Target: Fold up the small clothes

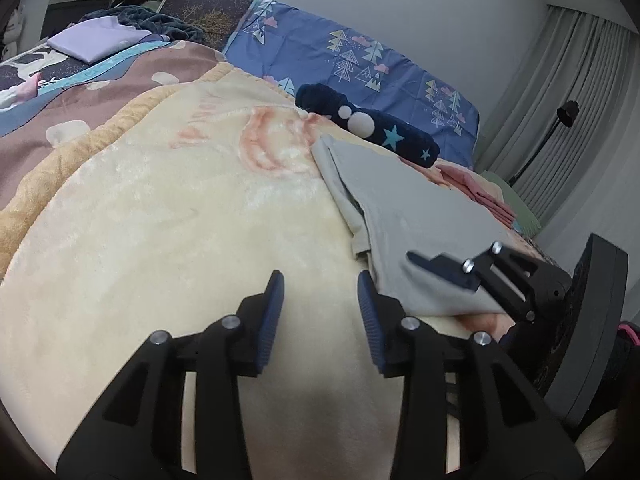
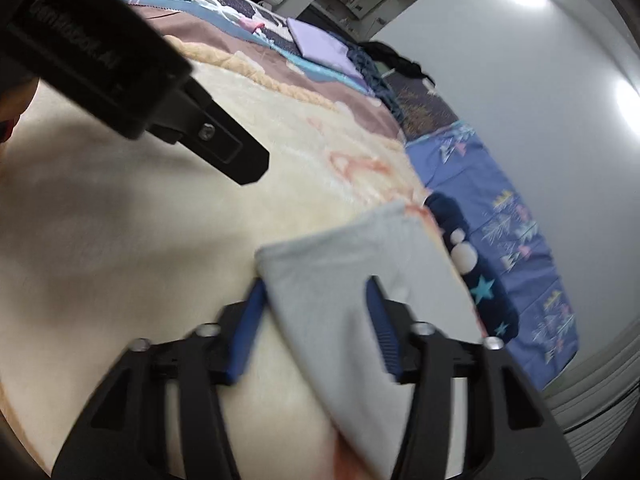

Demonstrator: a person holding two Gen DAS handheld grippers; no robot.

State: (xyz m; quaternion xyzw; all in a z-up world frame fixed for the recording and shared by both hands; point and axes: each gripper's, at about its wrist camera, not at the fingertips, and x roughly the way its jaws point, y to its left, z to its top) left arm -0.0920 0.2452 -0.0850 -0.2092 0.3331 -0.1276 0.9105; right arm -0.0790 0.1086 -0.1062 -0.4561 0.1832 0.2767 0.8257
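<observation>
Grey cloth, a small garment (image 1: 404, 216) partly folded, lies on the cream plush blanket (image 1: 160, 220) that covers the bed; every place below is told from this garment. Just beyond it lies a dark navy fleece piece (image 1: 368, 124) with white dots and teal stars; past that, a blue sheet (image 1: 360, 56) printed with trees; beside it toward the curtain (image 1: 580, 92), a pink folded cloth (image 1: 480, 192). Far across the bed from it sits a lilac folded item (image 1: 96, 42) near a dark heap. Left gripper (image 1: 320, 292) hangs just beside its near edge, jaws spread over bare blanket, nothing between them. Right gripper (image 2: 316, 300) is at its near corner, jaws apart with grey cloth between them; whether the pads press it I cannot tell. White wall stands behind.
</observation>
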